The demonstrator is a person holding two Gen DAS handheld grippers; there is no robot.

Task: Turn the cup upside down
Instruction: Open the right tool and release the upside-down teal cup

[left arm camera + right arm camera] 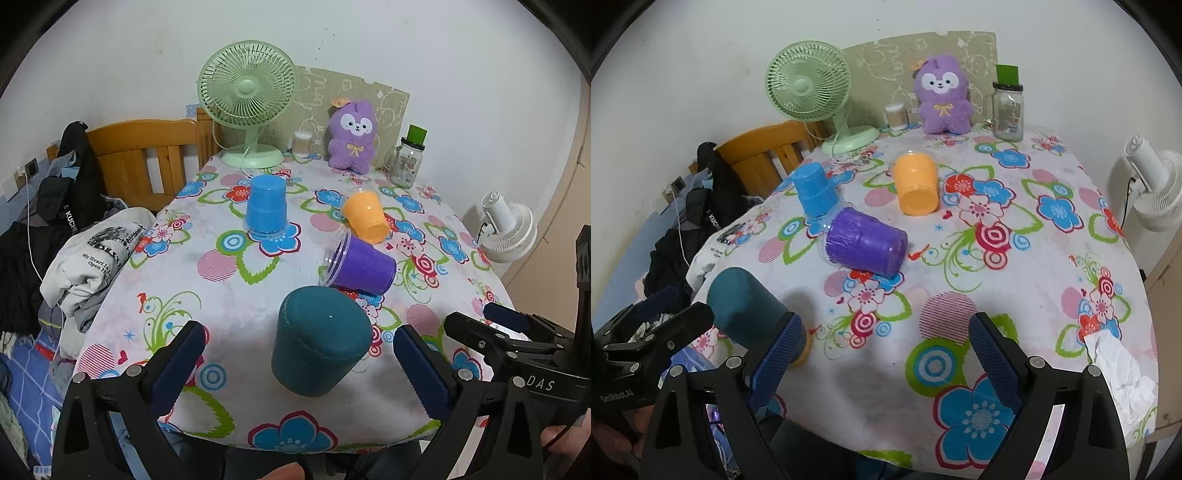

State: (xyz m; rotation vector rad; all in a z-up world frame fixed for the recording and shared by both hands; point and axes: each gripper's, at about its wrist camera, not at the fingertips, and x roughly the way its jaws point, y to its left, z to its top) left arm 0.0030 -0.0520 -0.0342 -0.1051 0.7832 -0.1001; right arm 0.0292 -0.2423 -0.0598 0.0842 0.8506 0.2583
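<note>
Left gripper (299,363) nearest the lens, dark blue ridged pads spread wide, nothing pinched; squat dark teal cup (320,341) lying tilted on its side between the two pads, apart from both, closed base toward the far side of the table and up, mouth toward the near table edge. Right gripper (886,349) likewise spread and empty, hovering over bare cloth just right of the teal cup (750,308), its left pad overlapping the cup's mouth end in that view; contact there impossible to tell. Likely step in hand: closing on the teal cup to stand it mouth-down. Best approached by centring the pads on the mid-body, squeezing across the round wall rather than along base and rim, then rolling the wrist so the mouth meets the cloth flat. Smooth round wall may slip or roll away under an off-centre pinch. Near table edge close; worth keeping the cup inboard. Beyond: purple plastic cup (360,264) on its side, orange plastic cup (365,218) also tipped over, blue plastic cup (266,206) already standing mouth-down. All on the flower-print tablecloth (229,280). Farther back: pale green desk fan (246,99), purple plush toy (352,138), glass jar with green lid (408,158). Crumpled white tissue (1115,365) at the right edge.
</note>
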